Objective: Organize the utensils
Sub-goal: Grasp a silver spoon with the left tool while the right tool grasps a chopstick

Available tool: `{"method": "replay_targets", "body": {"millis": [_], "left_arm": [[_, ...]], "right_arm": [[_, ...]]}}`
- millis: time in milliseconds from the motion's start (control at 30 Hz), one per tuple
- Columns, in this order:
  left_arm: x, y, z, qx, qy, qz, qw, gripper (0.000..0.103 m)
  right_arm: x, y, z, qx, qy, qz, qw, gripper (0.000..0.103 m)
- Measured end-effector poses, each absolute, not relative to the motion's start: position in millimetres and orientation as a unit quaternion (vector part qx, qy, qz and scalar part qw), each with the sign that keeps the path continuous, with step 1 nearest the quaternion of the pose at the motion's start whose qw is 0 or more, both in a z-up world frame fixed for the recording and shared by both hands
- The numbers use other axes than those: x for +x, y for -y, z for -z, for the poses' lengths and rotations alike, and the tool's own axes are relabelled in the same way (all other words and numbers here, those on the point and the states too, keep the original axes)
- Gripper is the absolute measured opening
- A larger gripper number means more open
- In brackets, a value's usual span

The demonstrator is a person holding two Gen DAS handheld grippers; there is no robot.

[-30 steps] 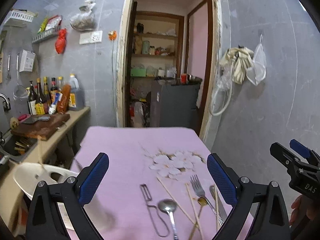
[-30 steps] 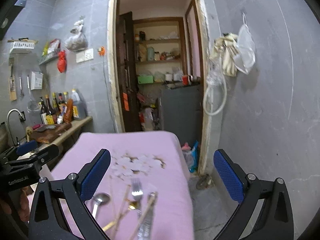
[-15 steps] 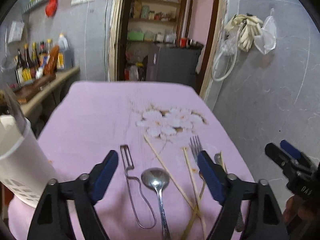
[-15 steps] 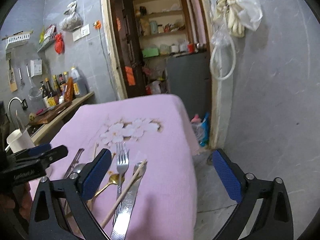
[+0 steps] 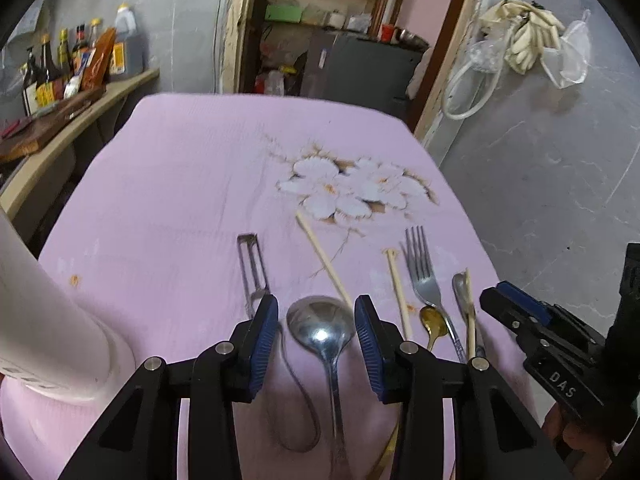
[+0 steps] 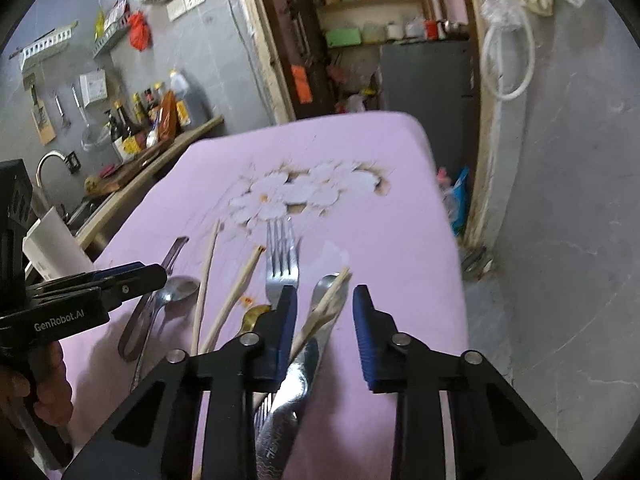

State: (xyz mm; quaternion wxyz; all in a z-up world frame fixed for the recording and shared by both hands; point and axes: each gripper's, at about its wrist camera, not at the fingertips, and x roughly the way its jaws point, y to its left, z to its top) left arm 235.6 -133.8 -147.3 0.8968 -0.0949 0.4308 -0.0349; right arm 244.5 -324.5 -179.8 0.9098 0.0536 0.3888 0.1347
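Pink flowered tablecloth (image 5: 180, 200) is covering the table in a grey-walled kitchen. We are noting both grippers now lower and narrower than 1 second ago: pickup seems imminent. Left gripper (image 5: 316, 334), part-spread, is bracketing the steel spoon (image 5: 322, 328) bowl, not touching. Right gripper (image 6: 325, 316), likewise part-spread, is hanging over a chopstick (image 6: 320, 312) crossing a steel handle. Only the left view is showing the white utensil holder (image 5: 36, 320) close by; only the right is showing the sink tap (image 6: 48, 160).
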Motion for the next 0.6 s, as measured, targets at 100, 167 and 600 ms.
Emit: {"method": "replay_targets", "body": {"millis": [100, 167, 600], "left_arm": [[235, 133, 148, -0.097, -0.442, 0.033, 0.891, 0.038], [235, 134, 149, -0.096, -0.453, 0.038, 0.886, 0.038], [247, 148, 160, -0.073, -0.523, 0.061, 0.847, 0.009]], "right_arm": [[249, 320, 184, 0.054, -0.401, -0.141, 0.903, 0.022], [252, 317, 187, 0.053, -0.411, -0.143, 0.899, 0.021], [269, 315, 197, 0.064, -0.456, -0.152, 0.875, 0.019]]}}
